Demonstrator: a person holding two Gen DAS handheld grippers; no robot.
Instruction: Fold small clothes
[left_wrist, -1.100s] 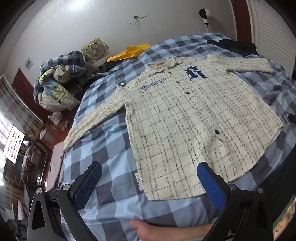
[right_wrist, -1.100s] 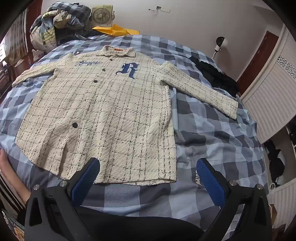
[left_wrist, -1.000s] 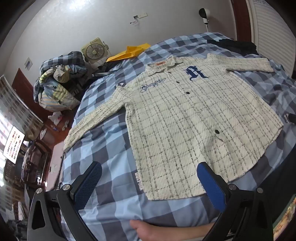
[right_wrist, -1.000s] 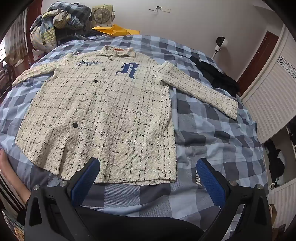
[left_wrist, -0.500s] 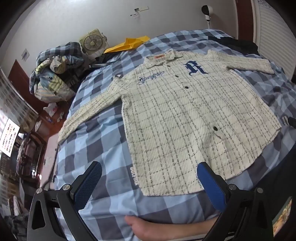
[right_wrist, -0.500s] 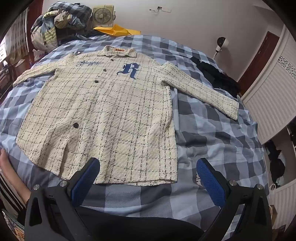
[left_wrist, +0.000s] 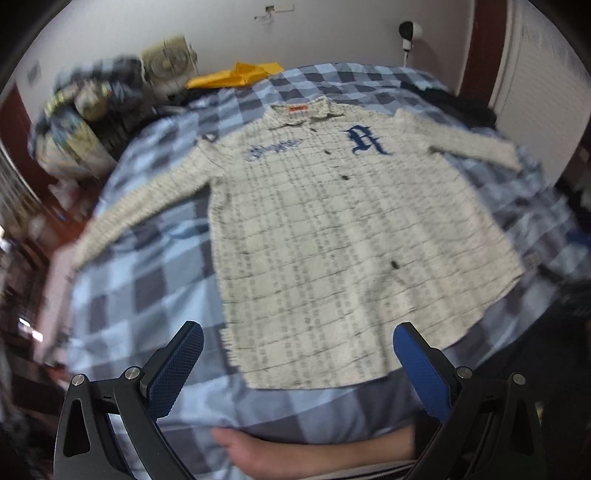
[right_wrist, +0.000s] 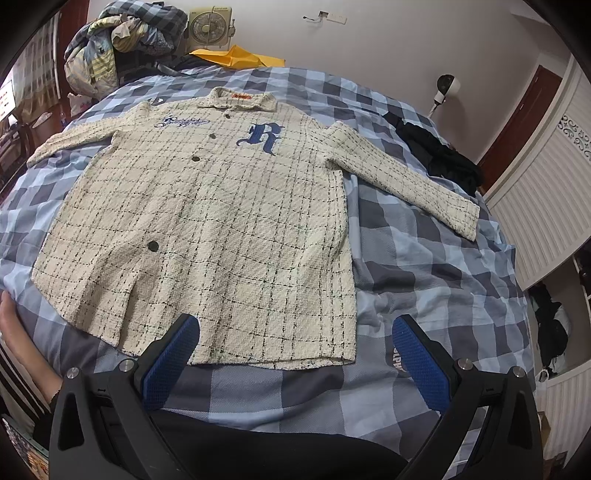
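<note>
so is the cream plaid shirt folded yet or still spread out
Spread out, not folded. The cream plaid button-up shirt lies flat, front up, on the blue checked bedcover, both sleeves stretched outward, hem and collar uncovered.

A home bedroom: a bed (right_wrist: 424, 280) in blue checked bedding, piled laundry (right_wrist: 110, 44) and a small fan (right_wrist: 210, 27) behind.

A big bed (right_wrist: 424, 295) has a blue checked cover. A cream shirt (right_wrist: 221, 221) lies flat on it. Black clothes (right_wrist: 439, 155) lie near its far corner.

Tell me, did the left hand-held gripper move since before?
Yes. The left hand-held gripper swung right: the fan by the wall slid right in its view, and the picture is motion-blurred.
</note>
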